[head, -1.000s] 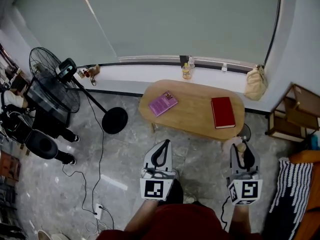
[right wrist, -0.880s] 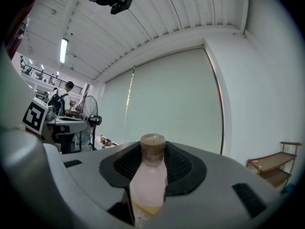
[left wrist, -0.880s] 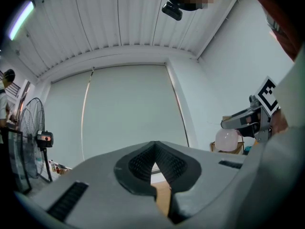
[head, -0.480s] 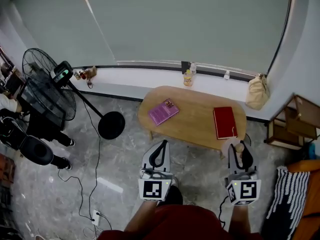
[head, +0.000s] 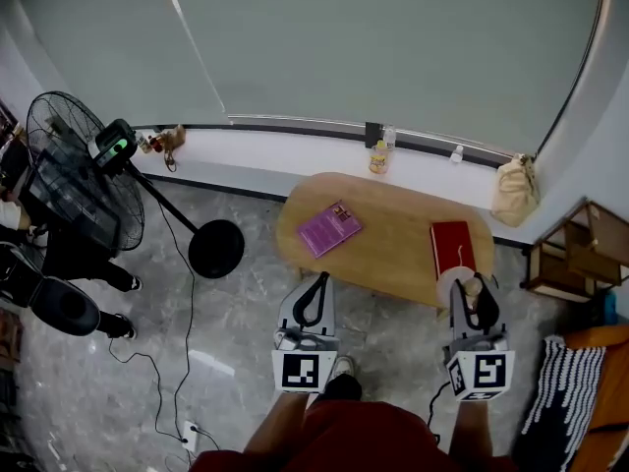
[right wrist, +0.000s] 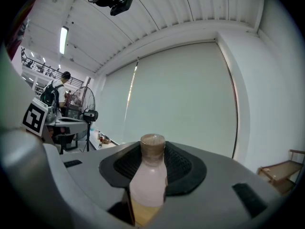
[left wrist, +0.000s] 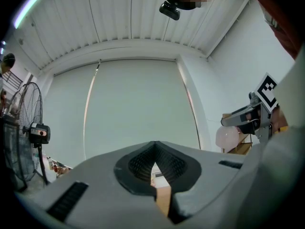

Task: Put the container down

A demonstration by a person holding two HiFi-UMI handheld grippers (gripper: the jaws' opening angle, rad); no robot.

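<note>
My right gripper (head: 476, 301) is shut on a pale pink container (head: 458, 283) with a brown cap (right wrist: 153, 144), held upright over the near right end of the oval wooden table (head: 393, 252). In the right gripper view the container (right wrist: 147, 180) stands between the dark pads. My left gripper (head: 314, 303) is shut with nothing in it, hanging over the floor in front of the table; in its own view the jaws (left wrist: 155, 168) meet. A red book (head: 452, 247) lies on the table just beyond the container.
A purple book (head: 336, 228) lies on the table's left half. A small bottle (head: 379, 157) and a beige bag (head: 517, 193) sit on the window ledge. A standing fan (head: 84, 170) with its round base (head: 216, 248) is at left. A wooden shelf (head: 580, 259) is at right.
The view has shifted forward toward the table. The right gripper with the container now overlaps the table's near right edge; both grippers keep their pose.
</note>
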